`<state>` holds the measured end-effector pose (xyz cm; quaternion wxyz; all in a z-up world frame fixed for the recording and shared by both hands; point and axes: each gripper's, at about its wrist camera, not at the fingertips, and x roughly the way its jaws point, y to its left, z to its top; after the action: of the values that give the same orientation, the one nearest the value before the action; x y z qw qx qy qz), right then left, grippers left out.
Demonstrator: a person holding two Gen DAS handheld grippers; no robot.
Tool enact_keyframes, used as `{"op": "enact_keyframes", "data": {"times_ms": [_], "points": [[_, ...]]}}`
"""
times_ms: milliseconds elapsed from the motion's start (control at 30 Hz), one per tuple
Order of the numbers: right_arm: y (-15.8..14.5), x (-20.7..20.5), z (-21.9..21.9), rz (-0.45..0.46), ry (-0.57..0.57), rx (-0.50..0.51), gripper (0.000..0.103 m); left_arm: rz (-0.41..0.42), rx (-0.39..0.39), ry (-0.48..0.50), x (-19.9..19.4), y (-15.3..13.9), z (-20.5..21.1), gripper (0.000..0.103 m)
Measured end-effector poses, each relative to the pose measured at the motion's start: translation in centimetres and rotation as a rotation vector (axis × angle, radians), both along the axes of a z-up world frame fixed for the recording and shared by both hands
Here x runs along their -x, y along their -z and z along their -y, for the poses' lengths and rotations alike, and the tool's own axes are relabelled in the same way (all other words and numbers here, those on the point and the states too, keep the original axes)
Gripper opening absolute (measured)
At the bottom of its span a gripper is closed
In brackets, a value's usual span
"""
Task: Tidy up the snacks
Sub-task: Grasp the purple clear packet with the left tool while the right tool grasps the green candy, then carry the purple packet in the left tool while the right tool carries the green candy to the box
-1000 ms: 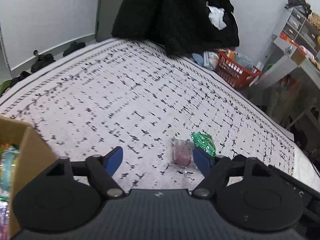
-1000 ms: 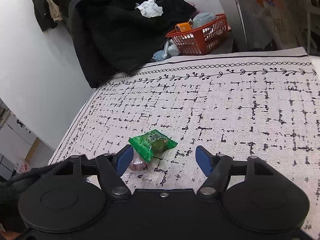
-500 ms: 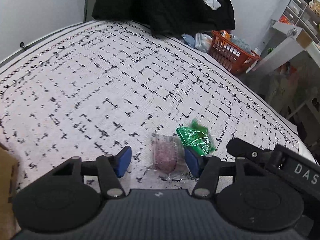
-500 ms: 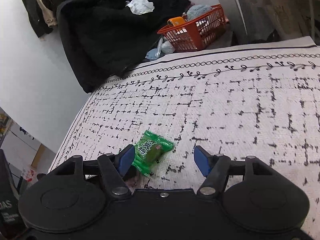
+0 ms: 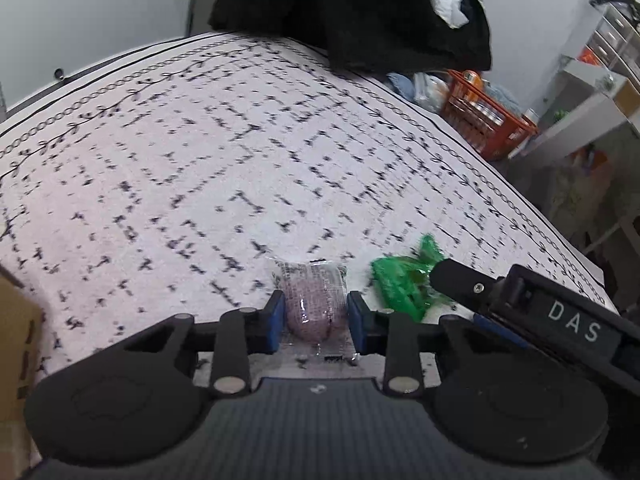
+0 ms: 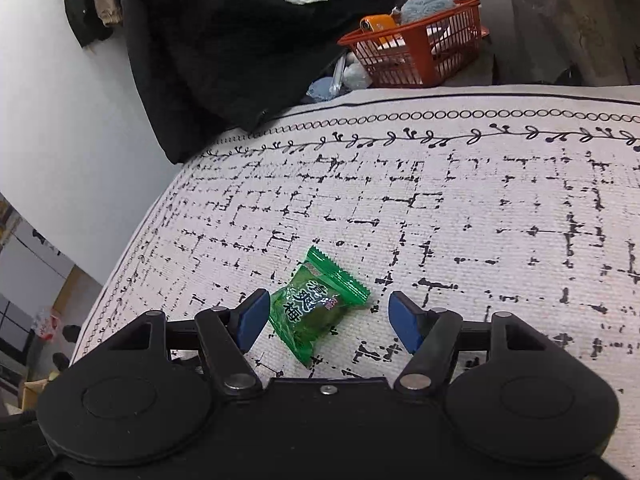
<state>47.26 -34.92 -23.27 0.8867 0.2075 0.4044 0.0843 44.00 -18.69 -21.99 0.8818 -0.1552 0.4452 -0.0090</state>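
My left gripper point(image 5: 315, 320) has its blue pads pressed against both sides of the clear-wrapped pink snack point(image 5: 314, 306), so I'm clamped on it right at 6 o'clock of the left wrist view, the packet lying on the white patterned rug point(image 5: 192, 168). Off at about 4 o'clock from that packet sits the green candy packet point(image 5: 404, 284), just beside it, and the black body of my other tool reaches in over its right edge.

On the right wrist view, my right gripper point(image 6: 325, 318) stands wide apart, holding nothing. The green candy packet point(image 6: 316, 308) lies flat on the rug point(image 6: 480, 208) between the two blue pads, close against the left pad and well clear of the right one; whether it actually touches the left pad I can't tell.

Beyond the rug's far edge, at 12 o'clock, there's a heap of black clothing point(image 6: 232, 48), and at 1 o'clock an orange basket point(image 6: 420, 52). A cardboard box point(image 5: 16, 340) edge shows at 9 o'clock in the left view.
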Motion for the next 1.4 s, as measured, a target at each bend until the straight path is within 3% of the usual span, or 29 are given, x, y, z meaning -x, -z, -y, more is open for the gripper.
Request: {"op": "enact_keyframes", "data": {"times_ms": [200,267,367,900,1400], "points": [[0.3,-1.3,-1.2,0.017,-0.009,0.036,0.065,0.000,-0.014,-0.038,0.2,-0.4,-1.5,0.032],[0.2,-1.4,-1.7,0.017,-0.018,0.059,0.056,0.000,-0.015,-0.044,0.3,-0.6,-1.9,0.032],[0.0,-0.9,-2.0,-0.001,-0.053,0.029,0.031,0.003,-0.017,-0.052,0.6,-1.1,-2.5,0.032],[-5.4,4.6,-4.0,0.079,-0.074,0.048,0.029,0.053,-0.013,-0.057,4.6,-5.8,-4.7,0.032],[-10.0,9.0,-9.1,0.172,-0.173,0.079,0.029,0.113,-0.025,-0.105,10.3,-11.2,-9.7,0.032]]}}
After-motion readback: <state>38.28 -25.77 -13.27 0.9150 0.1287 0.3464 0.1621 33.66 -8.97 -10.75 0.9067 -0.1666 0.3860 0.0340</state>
